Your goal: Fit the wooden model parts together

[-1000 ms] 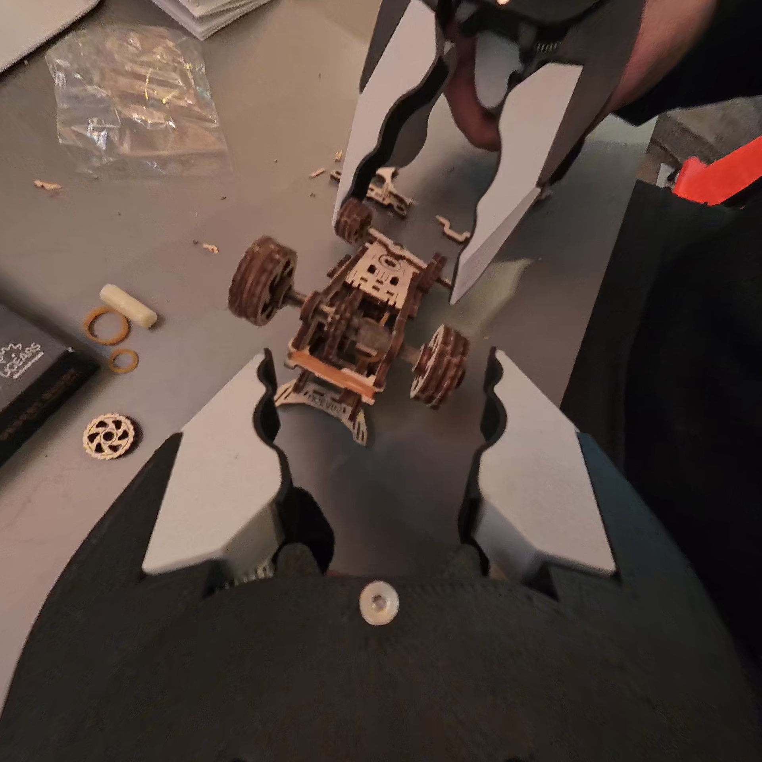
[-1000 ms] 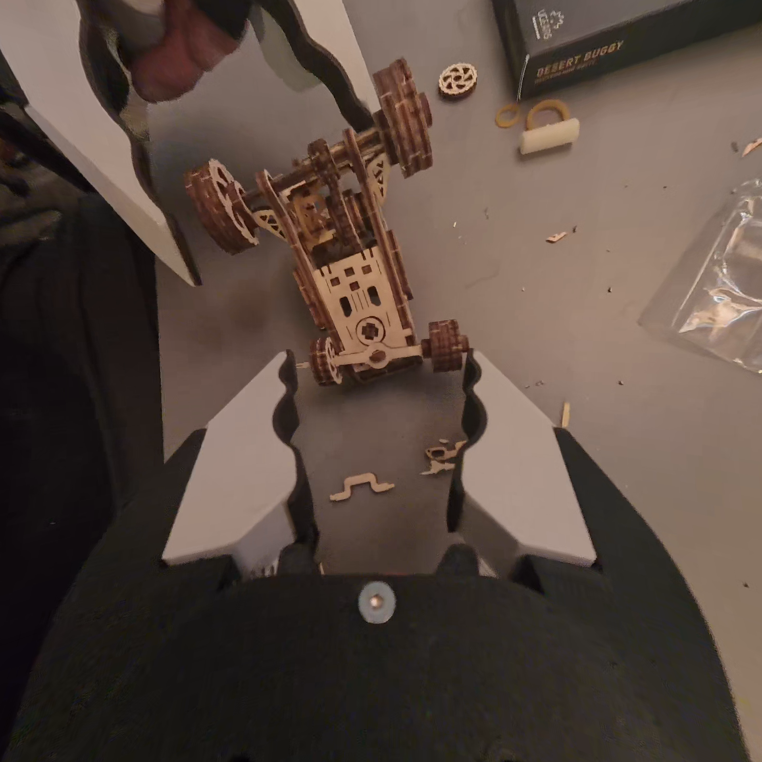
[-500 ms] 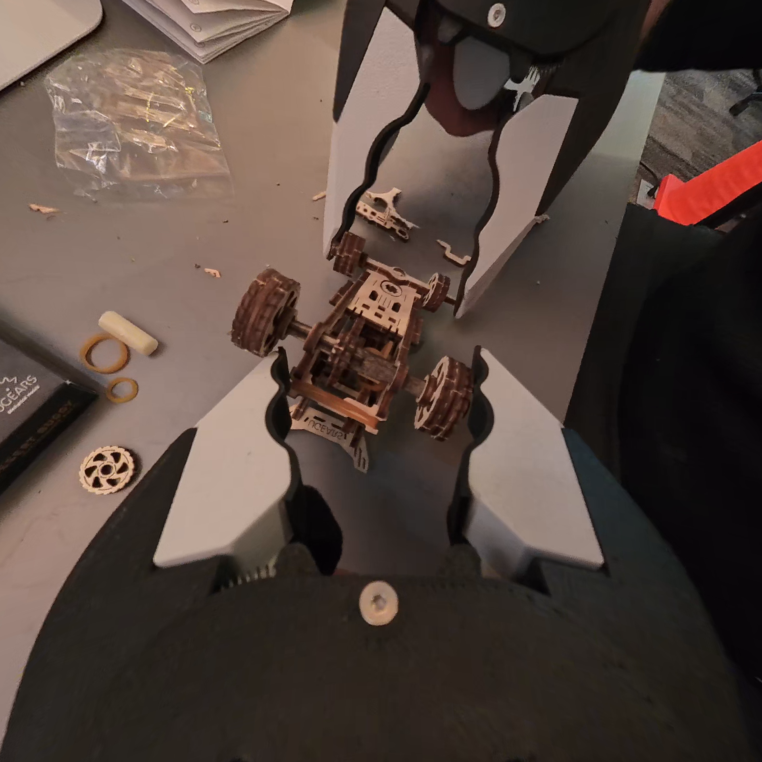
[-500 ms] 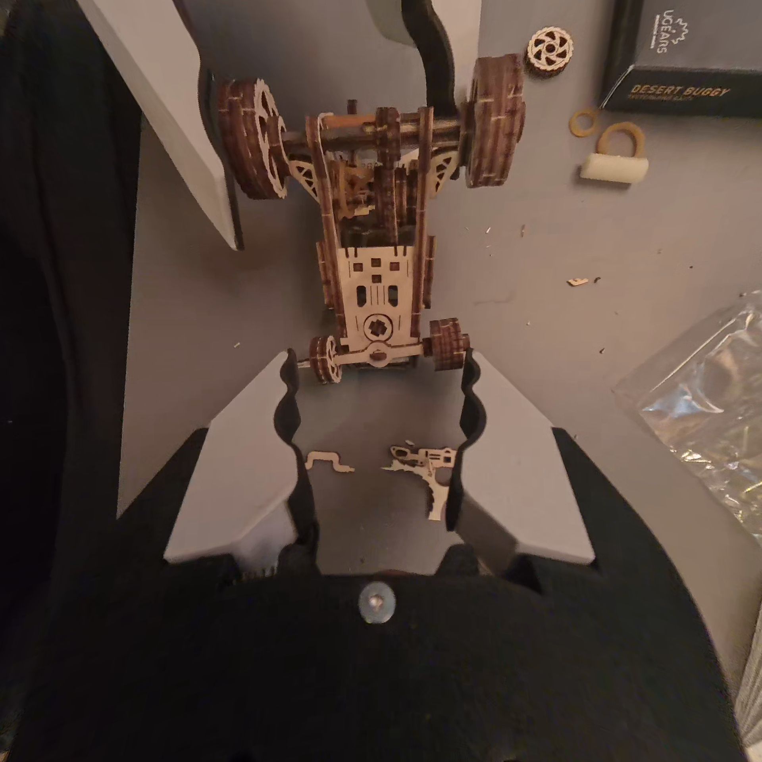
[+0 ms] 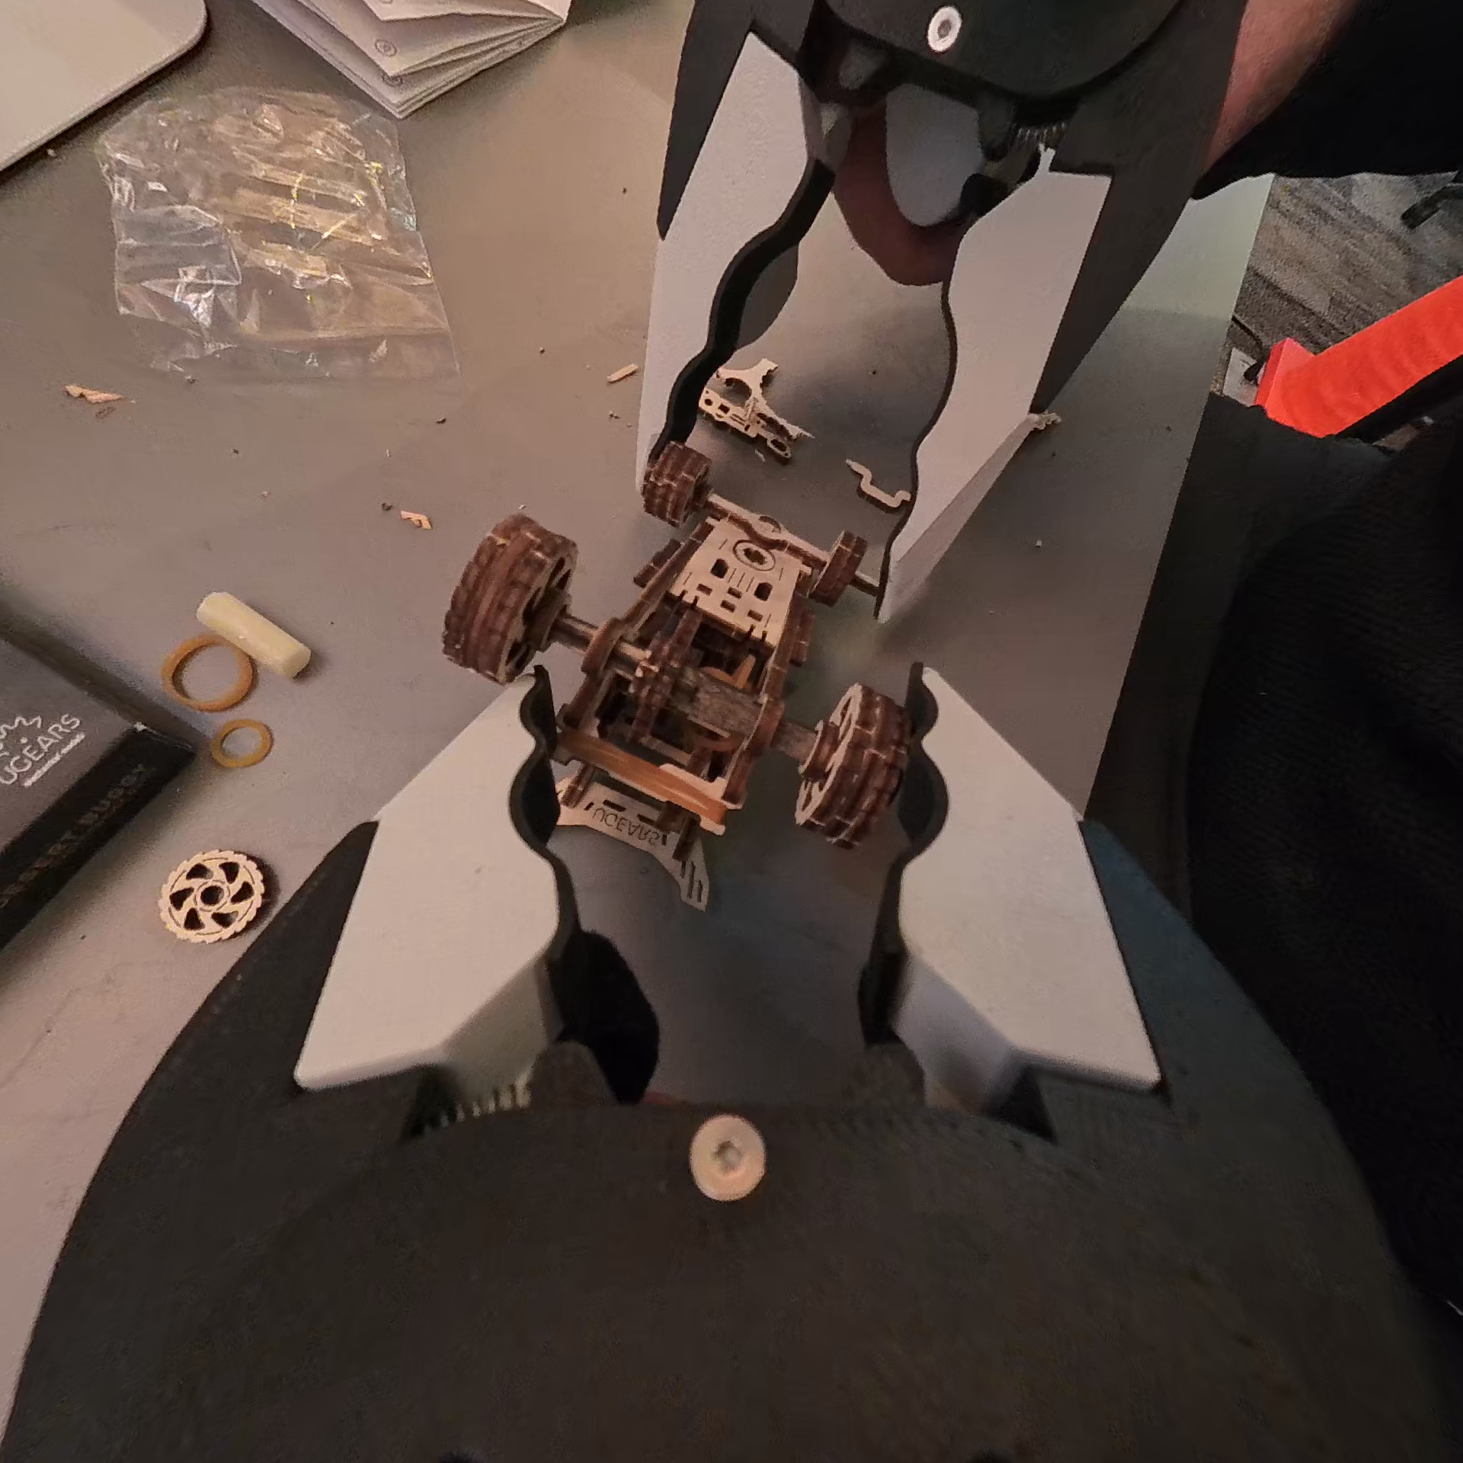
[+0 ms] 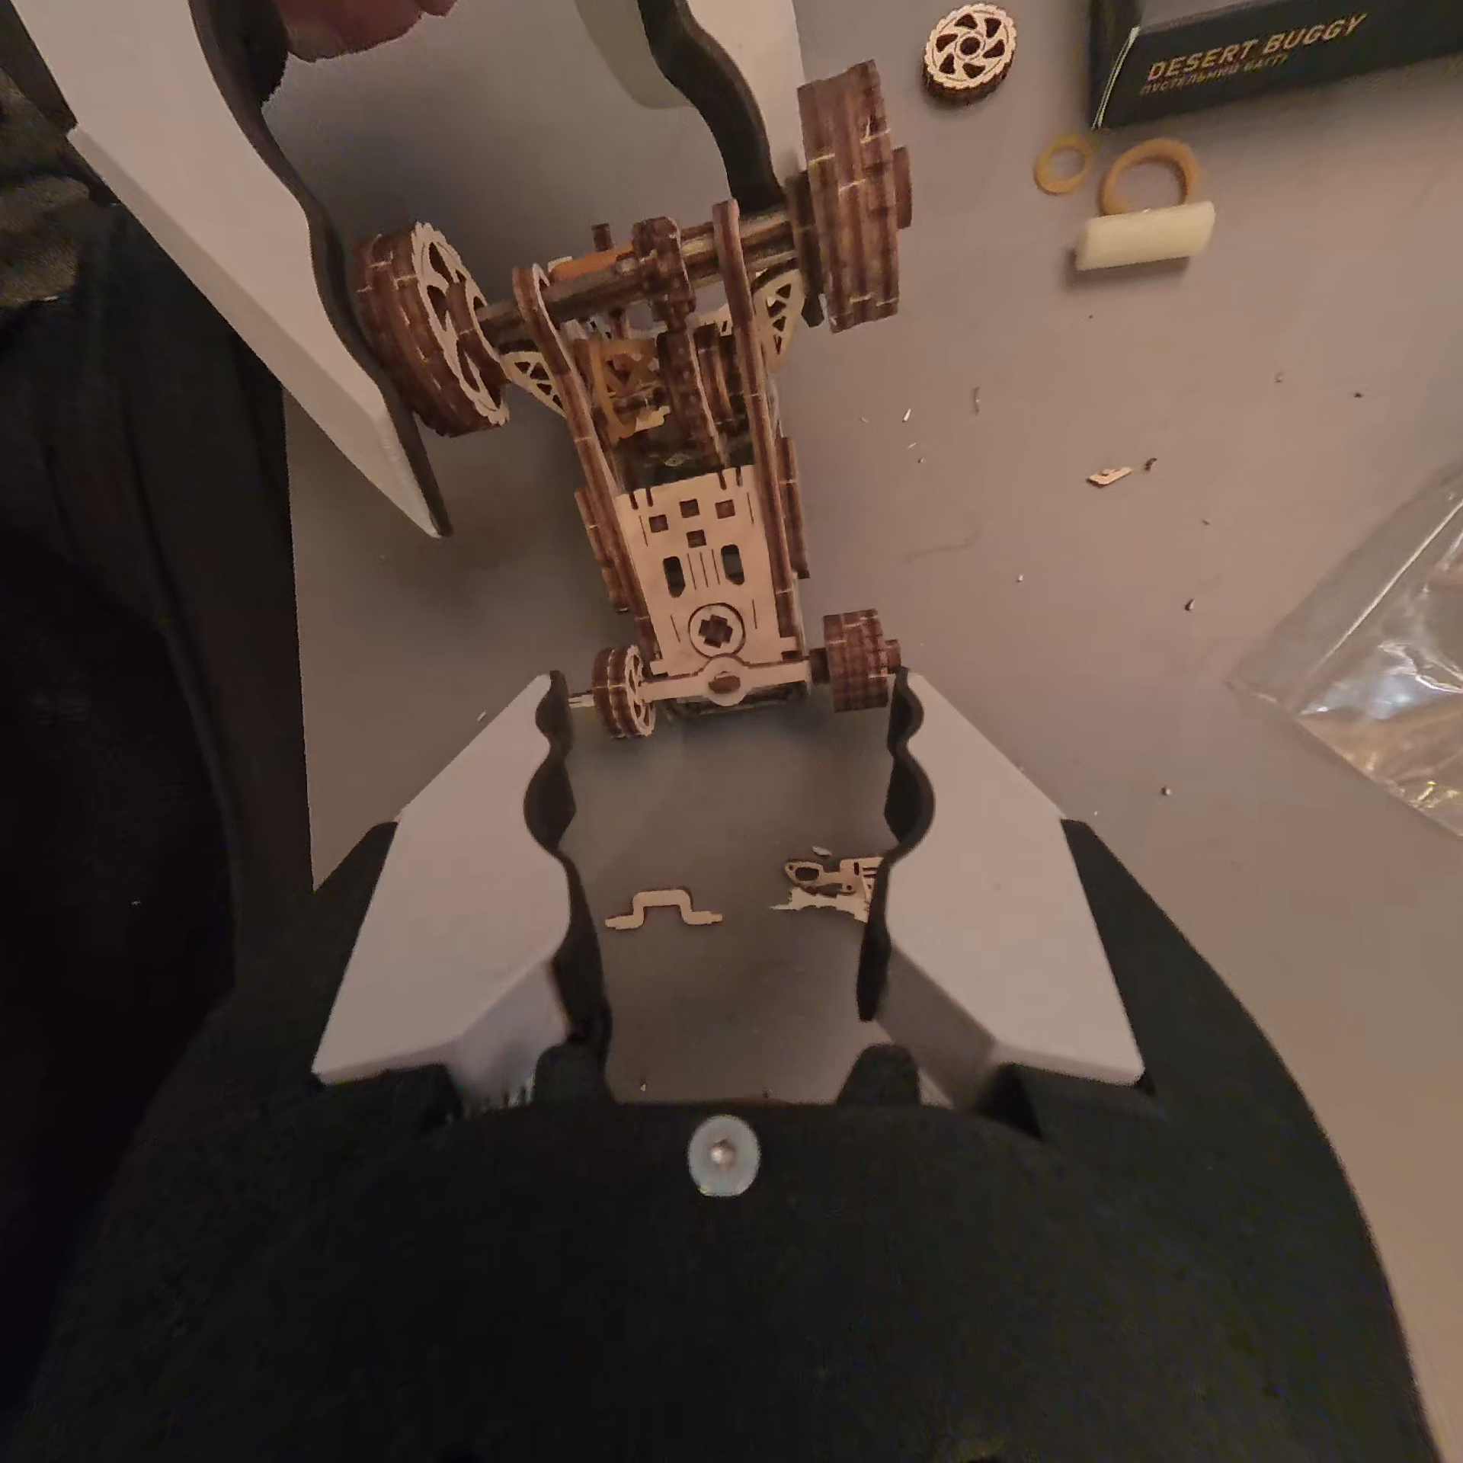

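Observation:
A wooden buggy model (image 5: 681, 673) stands on the grey table (image 5: 356, 475). My left gripper (image 5: 728, 689) is open and straddles its rear: the right pad (image 5: 918, 736) touches the right rear wheel, and the left pad sits between the body and the left rear wheel. It also shows in the right wrist view (image 6: 594, 356). My right gripper (image 6: 728, 685) is open around the buggy's (image 6: 697, 491) front axle, with both small front wheels between its tips. It also shows in the left wrist view (image 5: 776, 526). A small bracket (image 6: 663, 909) and a flat cut-out piece (image 6: 831, 891) lie loose between the right fingers.
A wooden gear disc (image 5: 210, 894), a dark box (image 5: 63, 776), two rubber rings (image 5: 207, 673) and a white cylinder (image 5: 253, 645) lie to the left. A plastic bag (image 5: 269, 237) and a booklet (image 5: 427, 39) lie farther back. The table edge and dark clothing (image 5: 1306, 712) are to the right. The gap from one gripper's tips to the other's is roughly 6 cm. The left gripper is farther from the flat cut-out piece (image 6: 831, 891), some 12 cm, than the right, some 5 cm. Seen from the left wrist view (image 5: 770, 427) as well.
My left gripper moved forward onto the buggy's rear and narrowed. The buggy's rear swung slightly. My right gripper kept its opening at the front wheels.

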`<state>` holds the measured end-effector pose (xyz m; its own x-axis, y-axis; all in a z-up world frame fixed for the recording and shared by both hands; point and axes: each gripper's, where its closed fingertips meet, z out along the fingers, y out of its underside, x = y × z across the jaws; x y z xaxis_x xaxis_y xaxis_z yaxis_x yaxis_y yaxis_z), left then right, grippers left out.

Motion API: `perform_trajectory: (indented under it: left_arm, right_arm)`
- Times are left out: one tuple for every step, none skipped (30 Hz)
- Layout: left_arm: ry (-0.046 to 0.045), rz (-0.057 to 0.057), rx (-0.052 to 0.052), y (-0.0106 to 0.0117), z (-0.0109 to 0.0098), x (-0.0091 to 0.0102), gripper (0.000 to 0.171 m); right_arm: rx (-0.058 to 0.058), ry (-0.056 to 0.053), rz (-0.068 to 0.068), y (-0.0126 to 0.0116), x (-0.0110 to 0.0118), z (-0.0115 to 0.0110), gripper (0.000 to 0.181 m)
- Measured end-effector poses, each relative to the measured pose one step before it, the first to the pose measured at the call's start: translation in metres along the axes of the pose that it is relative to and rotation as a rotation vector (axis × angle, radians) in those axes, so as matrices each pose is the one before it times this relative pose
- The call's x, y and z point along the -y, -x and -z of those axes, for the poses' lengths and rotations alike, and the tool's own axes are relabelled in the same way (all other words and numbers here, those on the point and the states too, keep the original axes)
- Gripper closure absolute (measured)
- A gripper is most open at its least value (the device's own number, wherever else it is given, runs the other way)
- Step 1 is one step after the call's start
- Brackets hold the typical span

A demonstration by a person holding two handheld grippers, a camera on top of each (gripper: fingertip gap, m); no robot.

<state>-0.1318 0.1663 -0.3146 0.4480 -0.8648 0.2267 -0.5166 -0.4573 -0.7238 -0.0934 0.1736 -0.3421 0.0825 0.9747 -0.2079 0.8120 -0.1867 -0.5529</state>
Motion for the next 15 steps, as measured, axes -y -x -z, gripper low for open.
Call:
perform_trajectory:
  left_arm:
    - [0.00241,0.0009,0.0007,0.00014,0.00029,-0.00027,0.086]
    - [0.0015,-0.0003,0.0001,0.0001,0.00032,-0.00024,0.086]
    - [0.00034,-0.0014,0.0005,0.00008,0.00041,-0.00015,0.086]
    - [0.00029,-0.0013,0.003,0.00044,0.00055,-0.00012,0.087]
    - [-0.00196,0.0004,0.0023,0.00055,0.00057,0.00013,0.087]
    - [-0.00188,0.0008,-0.0002,0.00025,0.00035,0.00007,0.087]
    - [-0.00123,0.001,-0.0003,0.00023,0.00039,-0.00002,0.087]
    - [-0.00164,0.0015,0.0001,0.00029,0.00027,0.00014,0.087]
    - [-0.00041,0.0017,-0.0009,0.00024,0.00027,-0.00006,0.087]
    - [0.00141,0.0003,-0.0012,-0.00012,0.00011,-0.00032,0.087]
    - [0.0024,-0.0016,0.001,0.00011,0.00012,-0.00033,0.087]
    - [0.00202,-0.0013,0.0005,-0.00014,0.00034,-0.00028,0.087]
    - [-0.00043,0.0008,-0.0028,-0.00056,0.00022,-0.00006,0.087]
    - [-0.00168,0.0019,-0.0034,-0.00059,0.00019,0.00011,0.087]
    - [-0.00212,0.002,-0.002,-0.00041,0.00002,0.00015,0.086]
  right_arm:
    - [0.0007,-0.0019,-0.0092,-0.00007,0.0002,0.0,0.102]
    - [0.0058,-0.0042,-0.0104,0.00087,0.00038,-0.00034,0.102]
    - [0.0014,-0.0044,-0.0029,0.00052,0.00022,-0.00032,0.102]
    - [-0.0009,-0.0086,-0.0018,-0.00005,0.00091,0.00036,0.102]
    - [0.0075,-0.0113,-0.0044,0.00088,0.00132,0.0008,0.101]
    - [0.0119,-0.0103,-0.0068,0.00114,0.00144,0.00113,0.1]
    - [0.0051,-0.0085,0.0018,0.00036,0.00122,0.00138,0.1]
    - [-0.0135,0.0008,0.011,-0.0021,-0.00023,0.00129,0.099]
    - [-0.0092,0.0073,0.0122,-0.00129,-0.0011,0.00086,0.099]
    - [0.0001,0.0042,0.0037,-0.0002,-0.00064,0.00071,0.099]
    - [0.0072,-0.0042,0.003,0.00087,0.0002,0.00087,0.1]
    - [-0.0013,-0.0025,0.0039,-0.00036,-0.00015,0.00132,0.1]
    - [-0.0038,-0.0032,0.0031,-0.00084,-0.00003,0.00209,0.1]
    - [0.006,-0.0132,0.0042,0.00084,0.0016,0.00254,0.1]
    - [0.0073,-0.0165,0.0018,0.00138,0.00261,0.00214,0.101]
